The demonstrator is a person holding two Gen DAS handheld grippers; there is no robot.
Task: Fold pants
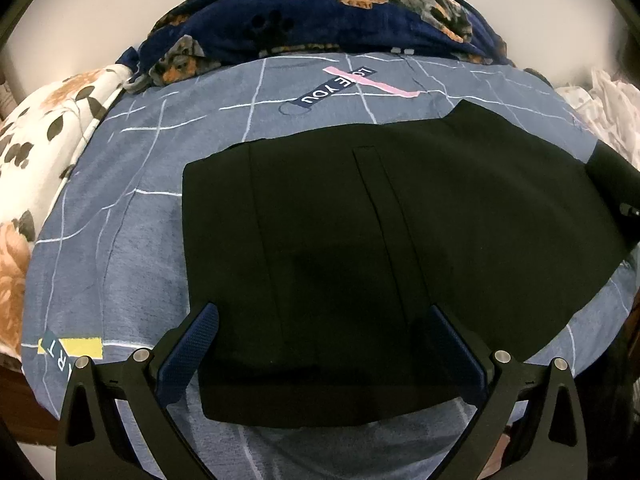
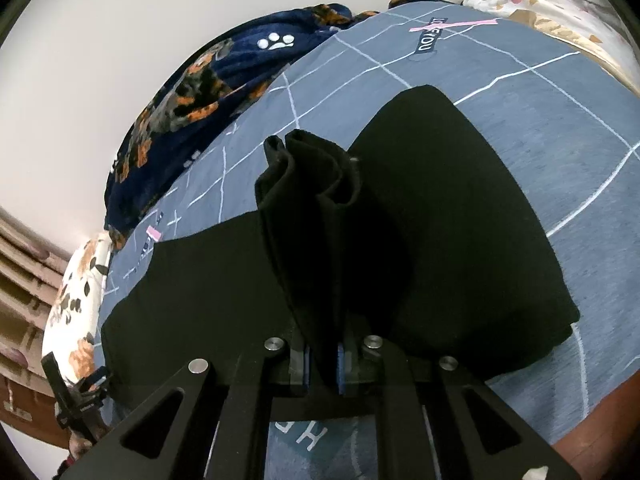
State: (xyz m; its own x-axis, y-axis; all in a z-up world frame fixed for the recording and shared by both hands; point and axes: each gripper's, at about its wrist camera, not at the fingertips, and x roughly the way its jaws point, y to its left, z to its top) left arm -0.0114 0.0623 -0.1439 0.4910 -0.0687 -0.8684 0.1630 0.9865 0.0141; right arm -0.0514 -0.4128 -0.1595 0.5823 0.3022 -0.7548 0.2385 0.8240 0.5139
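With the pants flat on the bed, a bunched end is pinched by the right gripper and should be carried over evenly while the left gripper, fingers spread, steadies them.

1 pants, 2 grippers: left and right. 1 grid bedsheet, 1 dog-print blanket, 1 floral quilt, 2 "YOU" labels seen, 1 per view.

Black pants lie folded flat, one bunched end apparently lifted.
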